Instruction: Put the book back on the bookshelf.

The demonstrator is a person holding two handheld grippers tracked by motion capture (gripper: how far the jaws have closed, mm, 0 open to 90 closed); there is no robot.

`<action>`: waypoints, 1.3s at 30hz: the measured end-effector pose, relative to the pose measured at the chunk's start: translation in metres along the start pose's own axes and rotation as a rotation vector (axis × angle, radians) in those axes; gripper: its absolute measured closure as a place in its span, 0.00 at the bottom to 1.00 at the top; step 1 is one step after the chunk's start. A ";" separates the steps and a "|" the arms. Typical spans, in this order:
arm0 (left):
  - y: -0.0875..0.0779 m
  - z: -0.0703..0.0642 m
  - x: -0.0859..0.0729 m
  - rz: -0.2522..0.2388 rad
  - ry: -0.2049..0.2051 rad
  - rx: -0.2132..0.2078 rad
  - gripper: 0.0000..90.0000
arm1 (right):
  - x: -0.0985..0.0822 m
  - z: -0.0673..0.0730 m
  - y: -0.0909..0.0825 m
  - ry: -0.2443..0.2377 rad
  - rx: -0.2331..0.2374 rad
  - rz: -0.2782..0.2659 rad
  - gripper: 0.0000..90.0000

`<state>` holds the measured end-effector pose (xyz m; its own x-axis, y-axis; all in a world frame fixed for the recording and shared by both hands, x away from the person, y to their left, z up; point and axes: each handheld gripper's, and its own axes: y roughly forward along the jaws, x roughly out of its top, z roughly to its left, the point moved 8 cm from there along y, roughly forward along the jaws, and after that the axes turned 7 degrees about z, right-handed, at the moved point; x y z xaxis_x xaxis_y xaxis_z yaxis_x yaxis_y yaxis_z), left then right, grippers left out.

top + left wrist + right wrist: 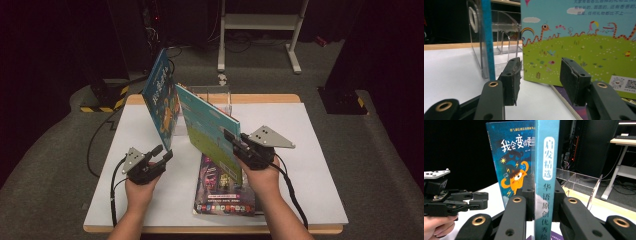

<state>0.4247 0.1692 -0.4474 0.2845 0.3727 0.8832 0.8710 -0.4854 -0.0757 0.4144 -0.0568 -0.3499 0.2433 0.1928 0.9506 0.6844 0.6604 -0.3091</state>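
Note:
My right gripper (231,137) is shut on the spine of a teal and green picture book (210,130) and holds it upright on edge over the table. In the right gripper view both jaws press on that spine (546,182). A blue book with an orange monster (161,97) leans in the clear rack (220,95) just left of it. My left gripper (162,155) hovers open and empty at the foot of the blue book. Its view looks at the held book's green cover (579,37) and the blue book's edge (487,37).
A purple book (222,192) lies flat on the white table top (310,165), below the held book and close to the front edge. Beyond the table are a dark floor, a white frame (260,22) and black stands.

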 end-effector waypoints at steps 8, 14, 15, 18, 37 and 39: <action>0.001 -0.008 -0.002 0.003 0.002 -0.016 0.57 | -0.007 0.000 -0.004 0.008 -0.002 0.006 0.87; 0.002 -0.015 -0.005 0.010 0.011 -0.032 0.57 | -0.012 0.002 -0.007 0.007 -0.004 0.008 0.86; 0.003 -0.017 -0.005 0.011 0.005 -0.036 0.57 | -0.013 0.002 -0.007 0.005 -0.006 0.008 0.86; 0.003 -0.025 -0.007 0.020 0.015 -0.056 0.57 | -0.013 0.006 -0.007 -0.002 -0.002 0.006 0.86; -0.002 -0.116 0.026 -0.017 0.059 -0.235 0.46 | -0.021 0.038 -0.007 -0.026 0.029 -0.021 0.83; -0.002 -0.123 0.031 -0.030 0.064 -0.246 0.45 | -0.023 0.040 -0.007 -0.028 0.036 -0.021 0.83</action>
<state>0.3821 0.0845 -0.3627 0.2272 0.3429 0.9115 0.7528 -0.6556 0.0590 0.3770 -0.0367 -0.3684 0.2099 0.1987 0.9573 0.6640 0.6898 -0.2887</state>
